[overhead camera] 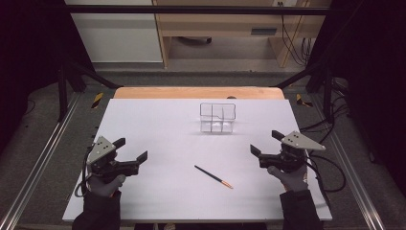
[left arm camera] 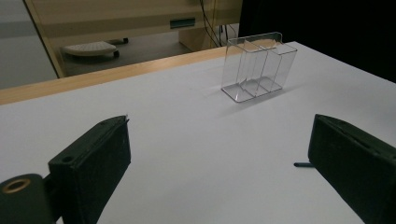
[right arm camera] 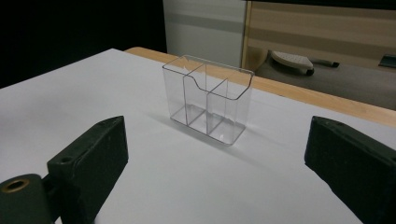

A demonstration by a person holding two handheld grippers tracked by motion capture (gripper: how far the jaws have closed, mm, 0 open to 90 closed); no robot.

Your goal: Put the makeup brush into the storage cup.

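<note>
A clear plastic holder with compartments stands upright near the far middle of the white table. It appears ahead of the jaws in the left gripper view and the right gripper view. A dark pencil with an orange tip lies flat at the near middle; its end peeks past a jaw in the left gripper view. My left gripper rests open at the near left, jaws wide apart with nothing between them. My right gripper is open at the near right, also holding nothing.
A wooden strip runs along the table's far edge. Beyond it stand a wooden desk and cables on the floor. Metal rails flank the table on both sides.
</note>
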